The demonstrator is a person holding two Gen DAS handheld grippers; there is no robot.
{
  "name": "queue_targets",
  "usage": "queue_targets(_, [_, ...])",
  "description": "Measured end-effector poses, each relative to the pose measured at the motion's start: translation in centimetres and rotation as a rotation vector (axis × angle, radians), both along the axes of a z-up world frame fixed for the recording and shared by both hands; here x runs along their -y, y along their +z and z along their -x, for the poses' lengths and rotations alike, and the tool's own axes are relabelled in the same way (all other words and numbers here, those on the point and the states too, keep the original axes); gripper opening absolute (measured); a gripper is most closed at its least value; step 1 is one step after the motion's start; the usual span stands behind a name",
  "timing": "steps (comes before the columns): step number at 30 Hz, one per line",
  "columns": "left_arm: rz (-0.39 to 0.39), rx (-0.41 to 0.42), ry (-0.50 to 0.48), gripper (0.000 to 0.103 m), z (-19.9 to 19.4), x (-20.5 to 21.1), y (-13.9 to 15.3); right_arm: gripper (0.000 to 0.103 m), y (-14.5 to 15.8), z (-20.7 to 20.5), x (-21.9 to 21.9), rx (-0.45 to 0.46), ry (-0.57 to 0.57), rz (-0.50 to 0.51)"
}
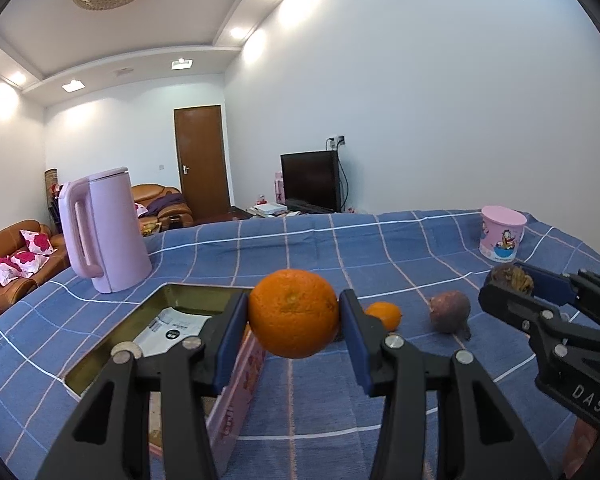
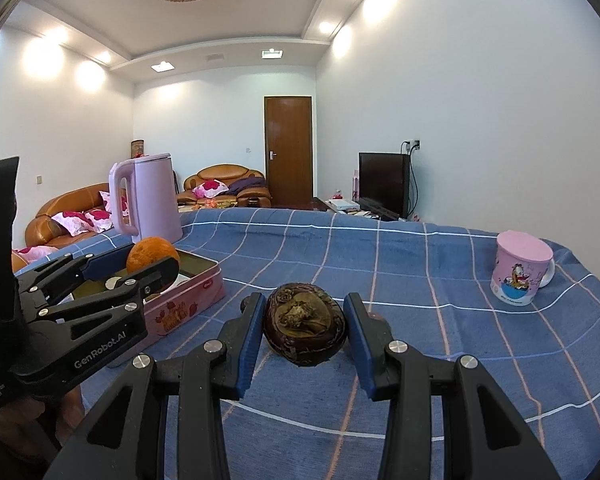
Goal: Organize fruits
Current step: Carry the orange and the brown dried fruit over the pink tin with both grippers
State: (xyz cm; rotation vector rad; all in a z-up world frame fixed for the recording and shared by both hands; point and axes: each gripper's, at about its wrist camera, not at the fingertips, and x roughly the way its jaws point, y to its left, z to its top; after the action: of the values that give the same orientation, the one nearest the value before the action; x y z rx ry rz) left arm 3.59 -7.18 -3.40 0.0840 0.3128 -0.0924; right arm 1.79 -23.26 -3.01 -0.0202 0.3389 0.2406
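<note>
Clamping a large orange [image 1: 294, 314] between blue-padded jaws, left gripper [image 1: 294, 320] raised off the blue checked cloth [image 1: 380, 264], just beside and partly over the open pink tin [image 1: 236, 392]. Round, bright, pebbled skin, a small stem scar facing the lens. Closed on a dark brown-purple fruit [image 2: 305, 326], right gripper [image 2: 305, 330] likewise lifted above the cloth; wrinkled skin, a dried yellowish patch on its face, kind not certain. Lying on the cloth beyond the left jaws: a small orange [image 1: 385, 314] and, a little apart to its right, a dull purple fruit [image 1: 450, 313] with a stub of stalk. Inside the tin, a white printed paper [image 1: 168, 330], text too small to read; red lettering on the tin's side illegible too. Readable on the gripper bodies: "GenRobot.AI" and "DAS". Farther back, a lilac kettle [image 1: 108, 236] near the tin, and a pink cartoon mug [image 2: 520, 268] well off to the right.
</note>
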Motion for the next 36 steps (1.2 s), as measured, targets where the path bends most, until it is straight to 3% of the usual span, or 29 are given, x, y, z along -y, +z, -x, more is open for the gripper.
queue_targets(36, [0.021,-0.113,0.281,0.049,-3.8,-12.8,-0.5,0.043,0.7,-7.6,-13.6,-0.079,0.254,0.053])
